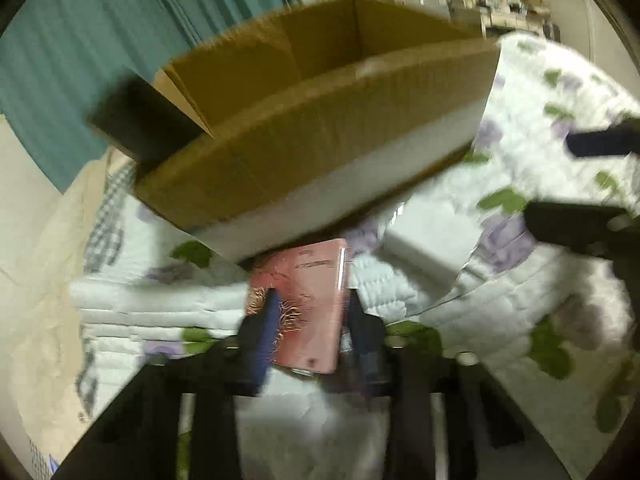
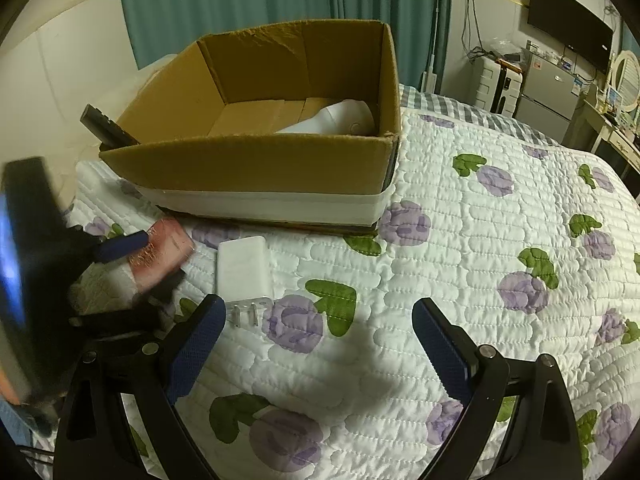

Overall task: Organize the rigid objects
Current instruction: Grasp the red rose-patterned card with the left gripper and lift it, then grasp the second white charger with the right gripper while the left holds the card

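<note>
Pink box point(image 1: 308, 300) in left tool point(image 1: 312, 304), below carton rim point(image 1: 320, 92).

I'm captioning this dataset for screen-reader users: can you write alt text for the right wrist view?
The open right gripper hovers over a quilted floral bedspread, facing a cardboard box that holds a white object. A white charger lies on the quilt before the box, and at left the left gripper grips a pink box.

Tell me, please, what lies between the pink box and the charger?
Only bare quilt separates the pink box, held in the left gripper, from the charger, seen in the right wrist view.
</note>
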`<state>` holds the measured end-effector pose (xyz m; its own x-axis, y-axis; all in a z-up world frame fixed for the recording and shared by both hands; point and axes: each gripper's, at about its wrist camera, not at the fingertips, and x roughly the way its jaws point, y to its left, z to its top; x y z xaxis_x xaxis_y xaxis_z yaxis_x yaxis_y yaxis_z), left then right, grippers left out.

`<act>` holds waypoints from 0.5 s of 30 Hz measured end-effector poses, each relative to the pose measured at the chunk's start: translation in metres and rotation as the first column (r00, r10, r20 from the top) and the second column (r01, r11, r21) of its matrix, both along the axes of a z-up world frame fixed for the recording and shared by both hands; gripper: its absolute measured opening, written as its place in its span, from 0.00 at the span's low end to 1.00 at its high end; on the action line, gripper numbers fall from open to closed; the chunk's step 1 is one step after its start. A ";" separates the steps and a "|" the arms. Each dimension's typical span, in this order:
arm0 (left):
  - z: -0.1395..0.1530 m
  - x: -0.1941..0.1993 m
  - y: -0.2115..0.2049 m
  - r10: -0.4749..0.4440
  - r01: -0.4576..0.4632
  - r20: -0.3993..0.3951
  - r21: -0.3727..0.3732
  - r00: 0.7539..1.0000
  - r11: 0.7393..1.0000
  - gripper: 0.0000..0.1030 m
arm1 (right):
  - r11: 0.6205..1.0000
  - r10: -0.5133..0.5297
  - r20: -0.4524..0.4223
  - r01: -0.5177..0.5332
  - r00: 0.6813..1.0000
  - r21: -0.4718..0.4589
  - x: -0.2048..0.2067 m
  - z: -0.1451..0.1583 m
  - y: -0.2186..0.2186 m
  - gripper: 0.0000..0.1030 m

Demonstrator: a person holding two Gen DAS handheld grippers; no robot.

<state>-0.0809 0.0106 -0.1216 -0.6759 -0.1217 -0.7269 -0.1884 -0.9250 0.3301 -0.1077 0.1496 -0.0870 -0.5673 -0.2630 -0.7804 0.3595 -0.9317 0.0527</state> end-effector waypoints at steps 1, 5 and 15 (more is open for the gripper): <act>0.011 0.006 -0.004 0.012 -0.012 -0.035 0.002 0.999 1.000 0.17 | 1.000 0.000 -0.002 0.000 1.000 -0.001 0.000 0.000 0.000 0.92; 0.032 0.016 -0.035 0.090 -0.082 -0.084 0.088 0.992 0.993 0.13 | 1.000 0.009 -0.013 -0.009 1.000 0.008 0.000 0.002 -0.005 0.92; 0.024 0.007 -0.069 0.148 -0.127 -0.101 0.192 0.984 0.973 0.14 | 0.997 0.063 0.004 -0.063 0.998 0.034 -0.008 -0.009 -0.035 0.92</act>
<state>-0.0744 -0.0582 -0.0980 -0.7415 -0.0903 -0.6648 -0.0262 -0.9862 0.1632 -0.1161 0.1146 -0.0958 -0.5479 -0.2712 -0.7913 0.4171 -0.9086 0.0227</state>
